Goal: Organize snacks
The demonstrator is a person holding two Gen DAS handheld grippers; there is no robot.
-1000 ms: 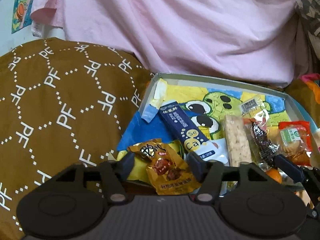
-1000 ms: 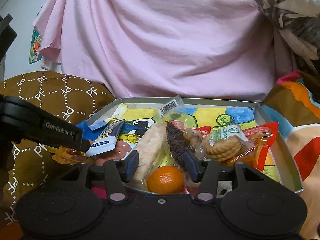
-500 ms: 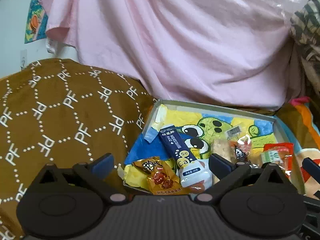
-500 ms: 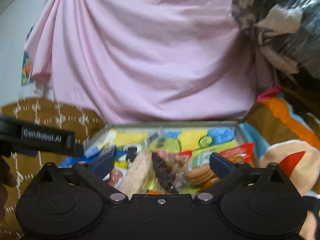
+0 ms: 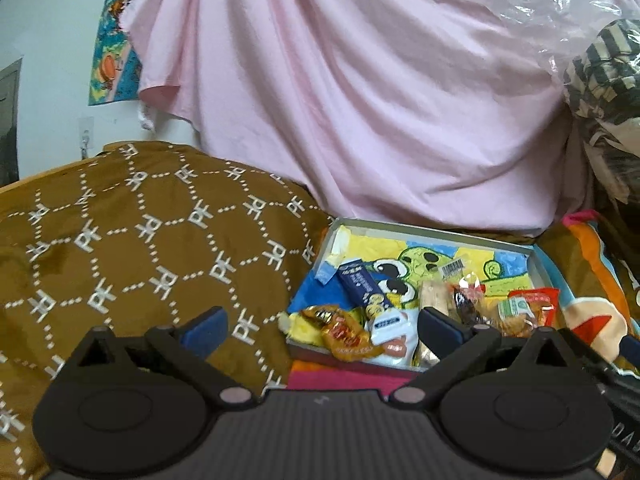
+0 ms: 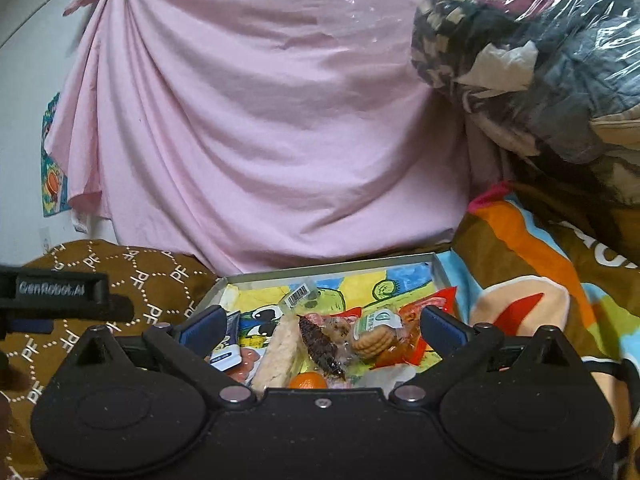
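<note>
A shallow grey tray (image 5: 432, 229) with a cartoon lining holds the snacks: a blue stick pack (image 5: 362, 288), a gold-brown candy packet (image 5: 340, 332) at the front edge, a pale rice bar (image 5: 430, 296), a dark wrapped snack (image 5: 464, 304) and a red biscuit pack (image 5: 528, 308). My left gripper (image 5: 322, 326) is open and empty, held back from the tray's front left. My right gripper (image 6: 322, 326) is open and empty in front of the tray (image 6: 328, 270), with the rice bar (image 6: 280, 352), dark snack (image 6: 320, 344), biscuits (image 6: 378, 336) and an orange (image 6: 308, 381) beyond it.
A brown patterned cushion (image 5: 140, 248) lies left of the tray. A pink sheet (image 5: 360, 100) hangs behind. A colourful blanket (image 6: 540, 288) lies to the right, with plastic-wrapped bedding (image 6: 540, 60) above it. The left gripper's body (image 6: 56, 292) shows at the left of the right wrist view.
Both grippers have opened wide and pulled back and up from the tray. The gold-brown packet now lies at the tray's front edge, free of the left fingers.
</note>
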